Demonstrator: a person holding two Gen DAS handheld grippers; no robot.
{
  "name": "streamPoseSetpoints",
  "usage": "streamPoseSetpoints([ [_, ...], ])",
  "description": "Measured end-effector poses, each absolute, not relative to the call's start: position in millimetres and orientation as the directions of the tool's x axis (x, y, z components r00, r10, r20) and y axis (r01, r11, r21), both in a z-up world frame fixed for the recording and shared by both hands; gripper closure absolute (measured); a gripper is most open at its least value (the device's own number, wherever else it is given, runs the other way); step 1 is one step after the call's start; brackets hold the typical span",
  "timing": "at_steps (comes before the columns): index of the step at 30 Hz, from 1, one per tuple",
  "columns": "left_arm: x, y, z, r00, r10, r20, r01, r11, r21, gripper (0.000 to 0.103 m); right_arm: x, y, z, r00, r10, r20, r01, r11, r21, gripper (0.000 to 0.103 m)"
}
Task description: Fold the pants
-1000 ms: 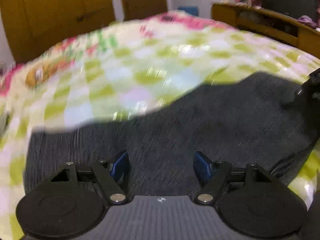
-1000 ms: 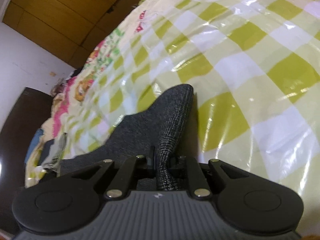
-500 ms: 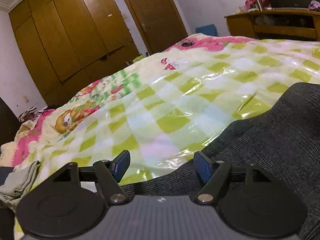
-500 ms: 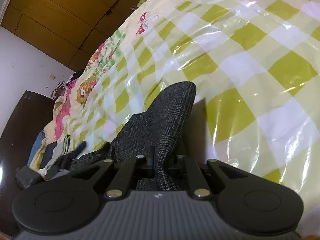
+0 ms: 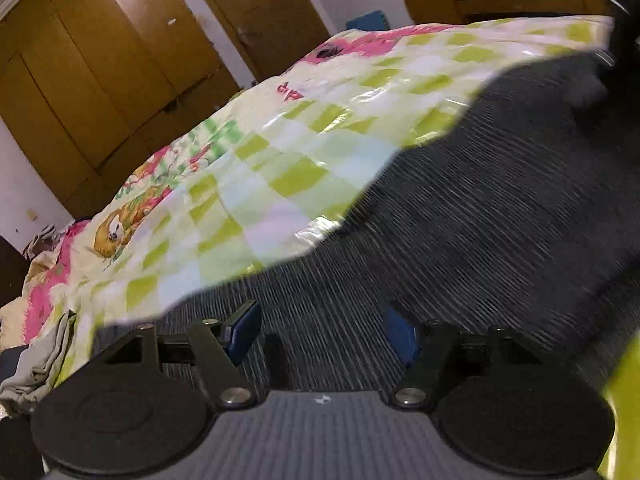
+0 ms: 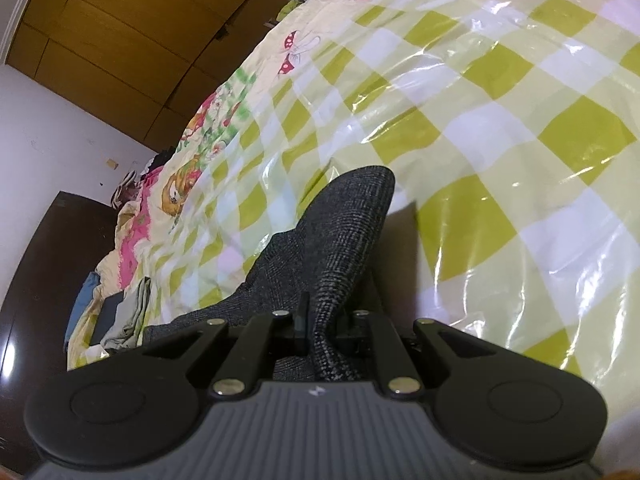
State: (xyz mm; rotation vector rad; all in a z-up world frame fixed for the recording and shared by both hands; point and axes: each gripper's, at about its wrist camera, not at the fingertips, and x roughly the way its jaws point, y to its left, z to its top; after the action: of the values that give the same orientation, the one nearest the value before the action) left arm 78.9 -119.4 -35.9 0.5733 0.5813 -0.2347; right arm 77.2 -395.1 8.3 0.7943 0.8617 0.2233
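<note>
On bed (image 6: 500, 128), over green-checked cover: dark grey pants (image 5: 500, 220) spread flat, one corner lifted. Right tool (image 6: 320, 330) clamped tight on a raised fold of pants fabric. Left tool (image 5: 320, 330) low over pants, jaws wide, just closing slightly, blue pads (image 5: 242, 330) gripping nothing. Left view motion-blurred.

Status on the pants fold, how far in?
Early. Done: the dark grey pants lie spread on the checked bedcover. In hand: the right gripper is shut on a raised fold of the fabric; the left gripper is open above the cloth, its jaws just closing slightly, pinching nothing. Left: left grasp, then the fold; no finished fold visible.
</note>
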Motion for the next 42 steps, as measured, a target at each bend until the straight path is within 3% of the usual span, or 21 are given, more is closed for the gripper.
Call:
streamPoseSetpoints([
  [10, 29, -108, -28, 0.812, -0.116, -0.572, 0.428, 0.785, 0.448, 0.023, 80, -373, 38, 0.658, 0.466, -0.592, 0.087, 0.733, 0.675, 0.093],
  [16, 17, -89, -19, 0.786, -0.168, -0.595, 0.44, 0.829, 0.346, 0.023, 81, -346, 63, 0.665, 0.463, -0.586, 0.048, 0.757, 0.652, 0.093],
  [22, 13, -70, -18, 0.748, -0.22, -0.626, 0.463, 0.849, 0.255, 0.021, 92, -281, 92, 0.64, 0.506, -0.578, -0.061, 0.784, 0.618, 0.093],
  [27, 0, -42, -9, 0.76, -0.2, -0.619, 0.448, 0.85, 0.276, 0.02, 116, -202, 101, 0.581, 0.585, -0.566, -0.162, 0.765, 0.624, 0.093],
  [38, 1, 28, -8, 0.726, -0.212, -0.654, 0.335, 0.94, 0.068, 0.02, 135, -45, 59, 0.408, 0.525, -0.747, -0.333, 0.847, 0.414, 0.093],
  [42, -4, 31, -7, 0.728, -0.223, -0.648, 0.334, 0.941, 0.051, 0.02, 143, -29, 45, 0.367, 0.51, -0.778, -0.311, 0.855, 0.415, 0.084],
])
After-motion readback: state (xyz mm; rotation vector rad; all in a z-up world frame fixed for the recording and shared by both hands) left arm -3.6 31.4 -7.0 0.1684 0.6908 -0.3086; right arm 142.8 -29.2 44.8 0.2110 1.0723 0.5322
